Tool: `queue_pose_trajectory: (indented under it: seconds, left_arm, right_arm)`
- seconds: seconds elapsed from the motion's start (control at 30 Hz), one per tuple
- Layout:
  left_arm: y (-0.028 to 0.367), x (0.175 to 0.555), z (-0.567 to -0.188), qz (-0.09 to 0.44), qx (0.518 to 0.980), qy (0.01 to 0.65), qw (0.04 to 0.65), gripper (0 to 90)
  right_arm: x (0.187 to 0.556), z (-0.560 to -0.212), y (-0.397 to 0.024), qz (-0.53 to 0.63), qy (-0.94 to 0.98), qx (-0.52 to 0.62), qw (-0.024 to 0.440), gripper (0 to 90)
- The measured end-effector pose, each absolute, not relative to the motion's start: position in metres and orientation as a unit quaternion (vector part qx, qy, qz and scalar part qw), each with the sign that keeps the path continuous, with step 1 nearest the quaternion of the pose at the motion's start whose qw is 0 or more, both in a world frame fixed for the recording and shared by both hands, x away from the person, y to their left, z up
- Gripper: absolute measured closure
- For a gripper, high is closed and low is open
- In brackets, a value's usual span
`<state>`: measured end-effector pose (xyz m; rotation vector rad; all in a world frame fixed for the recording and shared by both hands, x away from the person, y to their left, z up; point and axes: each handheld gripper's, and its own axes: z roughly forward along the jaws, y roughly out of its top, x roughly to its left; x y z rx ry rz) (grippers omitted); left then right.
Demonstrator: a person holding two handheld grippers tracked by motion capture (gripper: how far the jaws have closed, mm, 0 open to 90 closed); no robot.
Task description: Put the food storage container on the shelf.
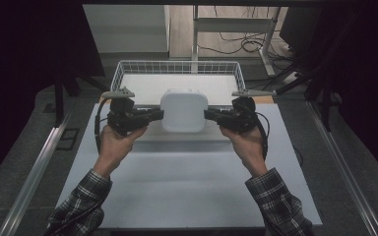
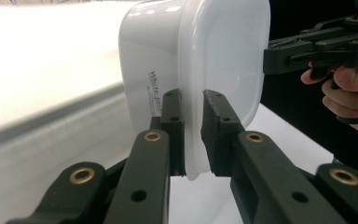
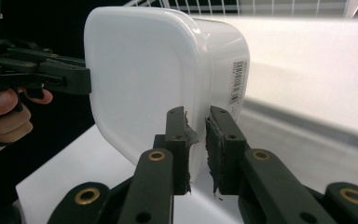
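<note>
White rounded plastic container (image 1: 184,111) held level between both; left hand-held gripper (image 1: 158,114) and right hand-held gripper (image 1: 209,115) each pinching opposite rim; white wire basket (image 1: 123,69) just beyond.

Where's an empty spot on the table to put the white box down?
The white table is bare in front, between the two checked sleeves, below the white plastic lidded box. The white wire basket behind also looks empty inside. It is crowded in the middle: the left gripper and right gripper each pinch the box's rim.
</note>
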<state>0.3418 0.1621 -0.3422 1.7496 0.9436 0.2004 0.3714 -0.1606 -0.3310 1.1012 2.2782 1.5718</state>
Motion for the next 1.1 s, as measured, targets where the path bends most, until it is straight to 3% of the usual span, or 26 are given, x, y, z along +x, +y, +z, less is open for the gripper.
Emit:
queue_pose_trajectory:
  seconds: [0.2,0.57,1.1]
  left_arm:
    - [0.163,0.364,-0.317,0.092,0.731,0.395,0.549,80.2]
    - [0.161,0.399,-0.308,0.094,0.727,0.411,0.542,80.0]
    - [0.178,0.407,-0.317,0.095,0.717,0.439,0.533,75.9]
  right_arm:
    - [0.392,-0.311,-0.159,0.532,0.756,0.370,0.091,78.1]
    - [0.430,-0.301,-0.154,0.530,0.745,0.395,0.094,77.0]
    - [0.439,-0.297,-0.132,0.524,0.750,0.396,0.077,77.4]
